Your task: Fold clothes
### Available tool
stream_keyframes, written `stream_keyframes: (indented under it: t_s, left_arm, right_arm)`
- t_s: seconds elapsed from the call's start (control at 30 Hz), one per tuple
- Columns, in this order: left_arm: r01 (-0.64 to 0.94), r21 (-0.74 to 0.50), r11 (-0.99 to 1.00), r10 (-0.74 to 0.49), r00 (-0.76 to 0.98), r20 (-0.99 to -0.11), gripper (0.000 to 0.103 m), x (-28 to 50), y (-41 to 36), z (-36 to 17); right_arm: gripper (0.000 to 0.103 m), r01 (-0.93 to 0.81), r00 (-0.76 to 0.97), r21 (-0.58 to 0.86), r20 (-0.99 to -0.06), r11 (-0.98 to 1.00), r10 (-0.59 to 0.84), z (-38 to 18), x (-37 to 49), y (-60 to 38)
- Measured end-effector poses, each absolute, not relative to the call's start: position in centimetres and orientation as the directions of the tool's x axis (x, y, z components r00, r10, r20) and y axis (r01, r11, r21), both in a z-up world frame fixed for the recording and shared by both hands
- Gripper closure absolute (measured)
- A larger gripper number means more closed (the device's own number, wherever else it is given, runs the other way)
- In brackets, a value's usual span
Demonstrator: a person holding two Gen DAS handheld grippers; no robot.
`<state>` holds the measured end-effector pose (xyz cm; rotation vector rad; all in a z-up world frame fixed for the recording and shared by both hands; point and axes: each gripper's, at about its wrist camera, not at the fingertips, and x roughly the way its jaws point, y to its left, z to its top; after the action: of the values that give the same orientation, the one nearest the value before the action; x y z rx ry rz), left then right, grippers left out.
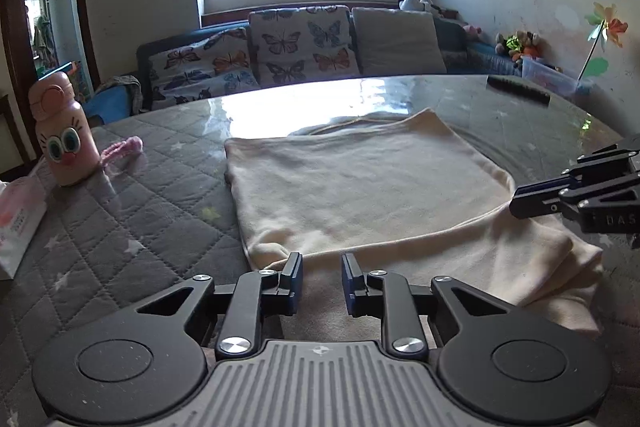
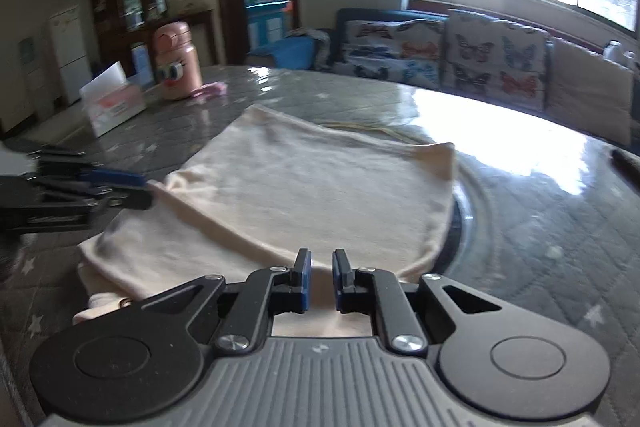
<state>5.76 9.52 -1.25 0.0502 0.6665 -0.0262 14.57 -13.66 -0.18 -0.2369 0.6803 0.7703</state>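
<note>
A cream garment lies folded flat on the round table, with a folded part trailing toward the near right. It also shows in the right wrist view. My left gripper is open just above the garment's near edge, with nothing between its jaws. My right gripper is open over the garment's near edge on its side. Each gripper shows in the other's view: the right one at the garment's right edge, the left one at its left edge.
A pink cartoon bottle stands at the table's left with a pink strap beside it. A tissue box sits nearby. A dark remote lies at the far right. A sofa with butterfly cushions stands behind the quilted table.
</note>
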Motion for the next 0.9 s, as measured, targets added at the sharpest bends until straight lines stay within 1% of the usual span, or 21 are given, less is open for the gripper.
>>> stream_keyframes:
  t_s: [0.23, 0.37, 0.4, 0.5, 0.63, 0.73, 0.9]
  left_arm:
    - [0.033, 0.035, 0.999, -0.004, 0.779, -0.627, 0.081, 6.5, 10.3, -2.1]
    - [0.037, 0.052, 0.998, 0.003, 0.786, -0.618, 0.081, 5.8, 9.9, -1.5]
    - [0.046, 0.054, 0.997, -0.003, 0.791, -0.612, 0.081, 5.5, 9.7, -1.2]
    - [0.088, 0.065, 0.994, -0.033, 0.807, -0.589, 0.081, 4.4, 8.6, -0.4]
    - [0.156, 0.07, 0.985, -0.086, 0.806, -0.586, 0.08, 3.3, 7.1, -0.5]
    - [0.179, 0.081, 0.981, -0.092, 0.783, -0.615, 0.079, 3.0, 6.4, -1.6]
    - [0.194, 0.111, 0.975, -0.083, 0.776, -0.626, 0.079, 2.1, 6.1, -2.2]
  right_arm:
    - [0.092, -0.724, 0.487, 0.028, -0.687, 0.689, 0.539, -2.1, 15.4, -12.5]
    - [0.091, -0.732, 0.479, 0.031, -0.687, 0.68, 0.546, -1.3, 14.9, -12.9]
    - [0.09, -0.739, 0.475, 0.029, -0.685, 0.673, 0.552, -1.0, 14.5, -13.0]
    - [0.079, -0.763, 0.464, 0.019, -0.681, 0.646, 0.567, -0.3, 13.3, -13.2]
    - [0.079, -0.791, 0.441, -0.002, -0.695, 0.612, 0.568, -0.2, 11.6, -13.4]
    - [0.079, -0.781, 0.443, -0.005, -0.71, 0.625, 0.547, -1.0, 11.4, -13.9]
    - [0.079, -0.777, 0.453, -0.013, -0.705, 0.63, 0.545, -0.6, 10.9, -14.9]
